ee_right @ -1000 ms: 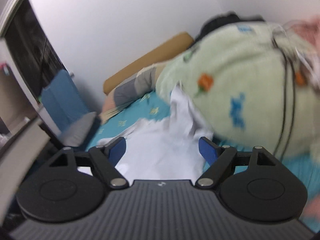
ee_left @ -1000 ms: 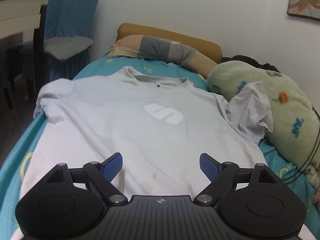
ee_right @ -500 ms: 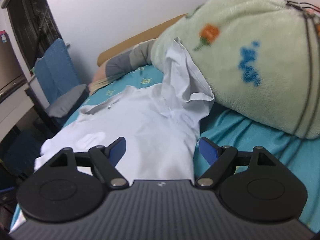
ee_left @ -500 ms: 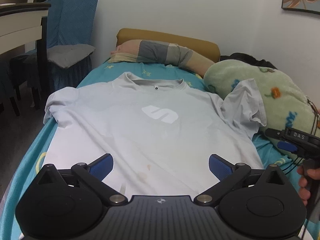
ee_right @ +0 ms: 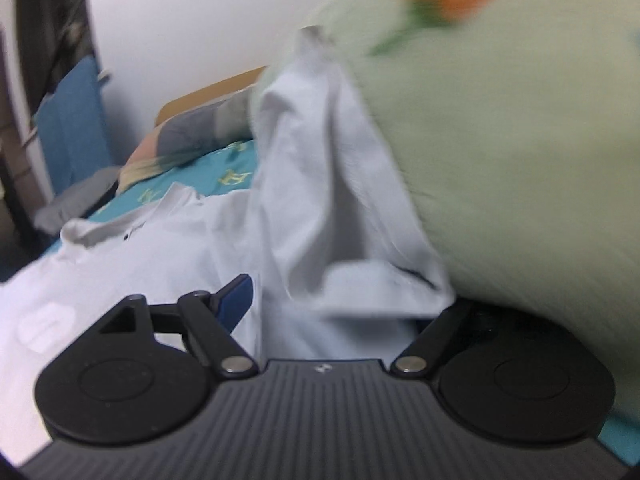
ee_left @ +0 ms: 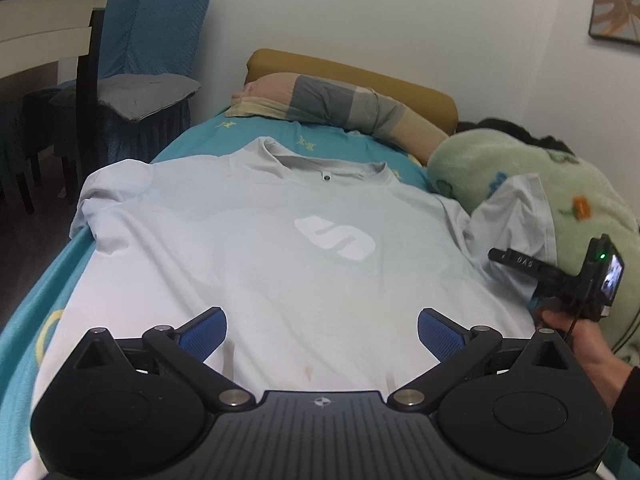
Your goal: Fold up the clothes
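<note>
A grey T-shirt [ee_left: 256, 264] is lying flat, front up, on the bed [ee_left: 24, 328]. The left gripper [ee_left: 322, 330] is hovering over its hem, jaws released. The right gripper [ee_right: 336, 300] is straddling the sleeve [ee_right: 320, 184] draped against the green pillow [ee_right: 520, 160], jaws spread, not gripping.

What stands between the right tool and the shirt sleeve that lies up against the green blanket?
Nothing visible does. The right tool is open, and the sleeve of the grey T-shirt hangs directly before it. The green blanket lies behind the sleeve, pressing close on the right side, so the outer finger has little room there.
</note>
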Action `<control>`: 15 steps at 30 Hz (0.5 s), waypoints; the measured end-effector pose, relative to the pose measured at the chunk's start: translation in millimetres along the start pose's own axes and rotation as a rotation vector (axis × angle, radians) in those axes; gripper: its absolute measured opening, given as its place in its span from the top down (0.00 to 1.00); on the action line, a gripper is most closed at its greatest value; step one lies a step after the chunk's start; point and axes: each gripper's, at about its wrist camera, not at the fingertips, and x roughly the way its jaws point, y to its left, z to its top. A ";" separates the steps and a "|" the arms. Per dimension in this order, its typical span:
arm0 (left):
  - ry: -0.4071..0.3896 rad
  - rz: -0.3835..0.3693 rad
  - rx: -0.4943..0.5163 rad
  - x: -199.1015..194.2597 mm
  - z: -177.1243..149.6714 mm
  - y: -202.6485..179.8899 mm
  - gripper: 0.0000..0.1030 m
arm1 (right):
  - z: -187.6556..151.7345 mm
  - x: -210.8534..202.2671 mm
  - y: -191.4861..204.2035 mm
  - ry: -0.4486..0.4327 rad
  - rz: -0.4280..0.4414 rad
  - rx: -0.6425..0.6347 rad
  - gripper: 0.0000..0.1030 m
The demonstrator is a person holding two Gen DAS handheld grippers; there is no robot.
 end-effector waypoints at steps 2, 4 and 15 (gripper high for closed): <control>-0.006 -0.003 -0.019 6.3 -0.4 3.9 0.00 | 6.5 4.4 8.1 -0.031 0.002 -0.034 0.26; 0.000 0.000 -0.028 12.0 -2.0 6.8 0.00 | 13.6 11.0 14.4 -0.036 -0.019 -0.064 0.44; -0.061 -0.016 -0.146 -15.2 18.8 28.7 0.00 | 110.2 -45.6 62.4 -0.159 -0.107 -0.066 0.93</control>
